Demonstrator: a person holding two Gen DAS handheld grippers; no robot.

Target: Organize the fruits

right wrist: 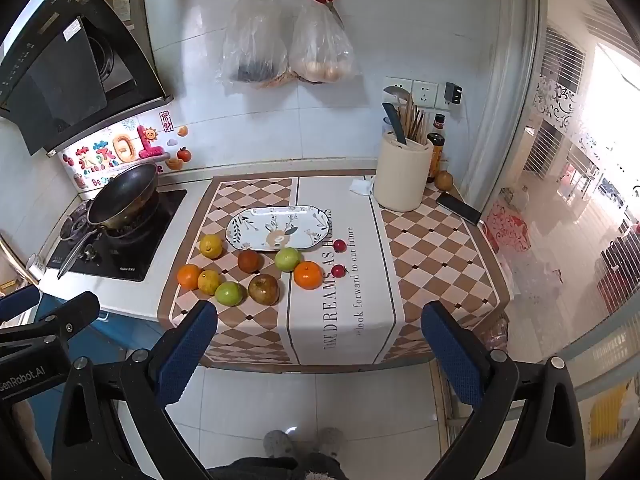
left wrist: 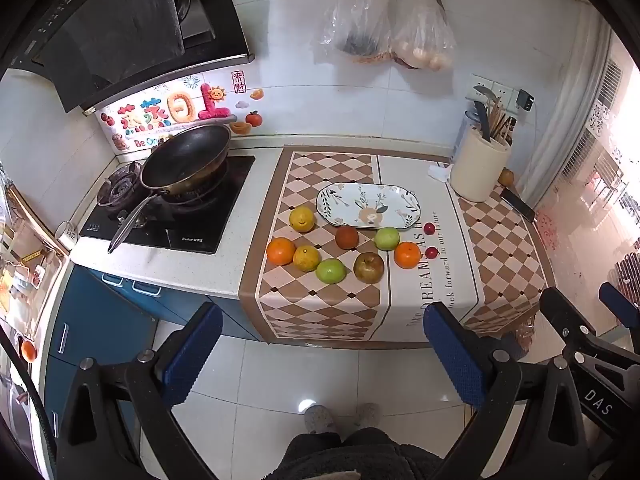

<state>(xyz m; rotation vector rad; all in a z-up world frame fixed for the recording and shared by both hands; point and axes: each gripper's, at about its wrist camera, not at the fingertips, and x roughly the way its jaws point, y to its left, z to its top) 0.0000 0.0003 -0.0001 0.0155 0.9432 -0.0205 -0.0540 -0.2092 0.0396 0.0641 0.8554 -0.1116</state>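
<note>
Several fruits lie on the checkered mat in front of an empty patterned oval plate (left wrist: 368,204) (right wrist: 280,226): oranges (left wrist: 281,251) (right wrist: 308,275), yellow citrus (left wrist: 302,219) (right wrist: 211,246), green apples (left wrist: 331,271) (right wrist: 229,293), a brownish apple (left wrist: 369,267) (right wrist: 263,289), a dark brown fruit (left wrist: 346,237) (right wrist: 249,261) and two small red fruits (left wrist: 430,252) (right wrist: 338,270). My left gripper (left wrist: 320,360) is open and empty, held back from the counter edge above the floor. My right gripper (right wrist: 320,356) is open and empty, also short of the counter. Each shows at the other view's edge.
A wok (left wrist: 186,160) sits on the gas stove (left wrist: 160,216) at the left. A cream utensil holder (left wrist: 480,172) (right wrist: 402,178), a phone (right wrist: 458,208) and bottles (right wrist: 436,152) stand at the back right. Bags (right wrist: 288,48) and scissors hang on the wall.
</note>
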